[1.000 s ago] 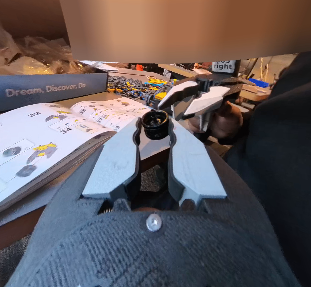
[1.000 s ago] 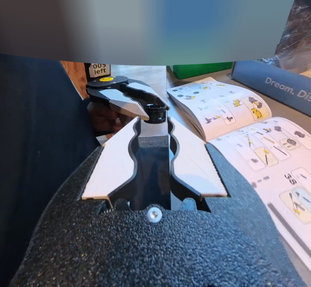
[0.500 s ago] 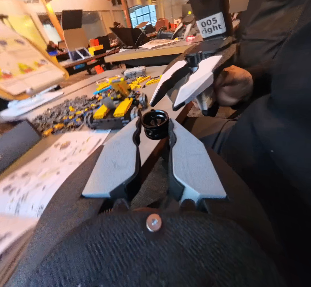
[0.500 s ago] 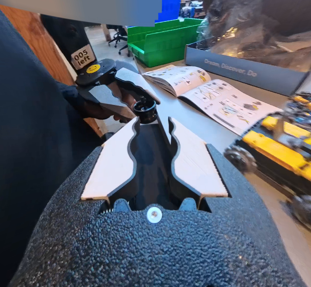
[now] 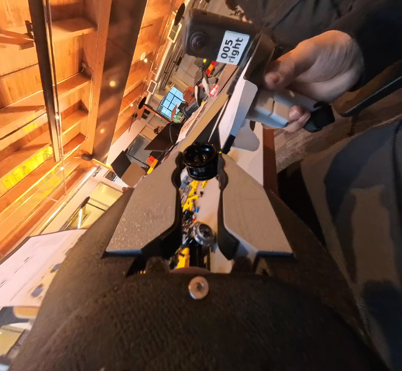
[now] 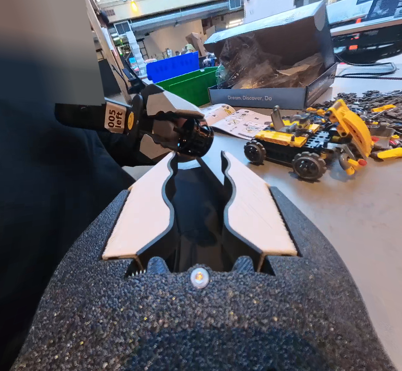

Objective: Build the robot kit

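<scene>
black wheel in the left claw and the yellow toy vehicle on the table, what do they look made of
Black wheel: probably glossy hard plastic, given the sharp highlights on its ribs. Yellow toy vehicle: looks like moulded plastic bricks, smooth and slightly shiny; its knobby tyres appear matte, maybe rubber.

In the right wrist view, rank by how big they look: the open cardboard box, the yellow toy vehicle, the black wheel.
1. Open cardboard box
2. Yellow toy vehicle
3. Black wheel, though it sits nearest the camera.
</scene>
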Available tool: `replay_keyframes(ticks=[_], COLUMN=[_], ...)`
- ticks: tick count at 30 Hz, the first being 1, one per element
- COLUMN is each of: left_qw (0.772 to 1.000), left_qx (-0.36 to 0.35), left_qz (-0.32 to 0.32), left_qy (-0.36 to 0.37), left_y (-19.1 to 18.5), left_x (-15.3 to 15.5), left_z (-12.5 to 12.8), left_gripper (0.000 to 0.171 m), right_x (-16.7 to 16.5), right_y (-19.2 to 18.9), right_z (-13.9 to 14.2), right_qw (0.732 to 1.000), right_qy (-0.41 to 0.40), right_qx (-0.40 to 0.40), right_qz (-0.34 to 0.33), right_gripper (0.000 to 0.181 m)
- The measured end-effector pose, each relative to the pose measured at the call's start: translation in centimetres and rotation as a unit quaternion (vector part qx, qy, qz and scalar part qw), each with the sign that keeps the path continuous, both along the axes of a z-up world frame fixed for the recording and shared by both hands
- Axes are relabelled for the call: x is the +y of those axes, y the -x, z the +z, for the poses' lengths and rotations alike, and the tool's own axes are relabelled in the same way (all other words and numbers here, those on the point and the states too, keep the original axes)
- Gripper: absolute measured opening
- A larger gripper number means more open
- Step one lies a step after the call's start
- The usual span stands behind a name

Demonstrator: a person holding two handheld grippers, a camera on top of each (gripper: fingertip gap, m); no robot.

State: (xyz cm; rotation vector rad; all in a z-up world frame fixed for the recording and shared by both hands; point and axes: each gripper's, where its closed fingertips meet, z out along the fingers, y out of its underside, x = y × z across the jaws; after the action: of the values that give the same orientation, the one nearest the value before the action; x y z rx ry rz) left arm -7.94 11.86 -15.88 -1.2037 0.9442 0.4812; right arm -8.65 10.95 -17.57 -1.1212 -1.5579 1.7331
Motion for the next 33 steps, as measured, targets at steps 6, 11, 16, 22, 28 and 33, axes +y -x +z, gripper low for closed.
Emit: replay_keyframes(ticks=[6, 11, 16, 22, 28, 33], left_qw=[1.000, 1.000, 0.990, 0.986, 0.981, 0.983], left_qx=[0.015, -0.006, -0.119, -0.158, -0.172, -0.143], left_qz=[-0.007, 0.019, 0.049, 0.057, 0.088, 0.118], left_qy=[0.012, 0.019, 0.056, 0.019, 0.003, 0.009], left_y=[-1.3, -0.5, 3.0, 7.0, 9.6, 10.4], left_x=[1.3, 0.4, -2.2, -4.4, -5.9, -6.0], left_z=[-1.1, -1.9, -2.7, -1.1, -0.5, -0.9], left_gripper=[0.030, 0.031, 0.030, 0.030, 0.030, 0.030], right_x=[0.2, -0.5, -2.6, -5.8, -8.3, -8.6], right_y=[-1.1, -0.2, 2.5, 7.1, 9.5, 10.8], right_z=[-0.6, -1.2, -1.9, 0.0, 0.4, -0.1], right_qw=[0.999, 0.998, 0.997, 0.989, 0.972, 0.962], right_qy=[0.044, 0.052, 0.035, 0.048, 0.073, 0.110], right_qx=[-0.007, -0.025, -0.047, -0.063, -0.121, -0.160], right_qz=[0.024, 0.032, 0.057, 0.122, 0.187, 0.192], right_gripper=[0.035, 0.029, 0.032, 0.031, 0.045, 0.036])
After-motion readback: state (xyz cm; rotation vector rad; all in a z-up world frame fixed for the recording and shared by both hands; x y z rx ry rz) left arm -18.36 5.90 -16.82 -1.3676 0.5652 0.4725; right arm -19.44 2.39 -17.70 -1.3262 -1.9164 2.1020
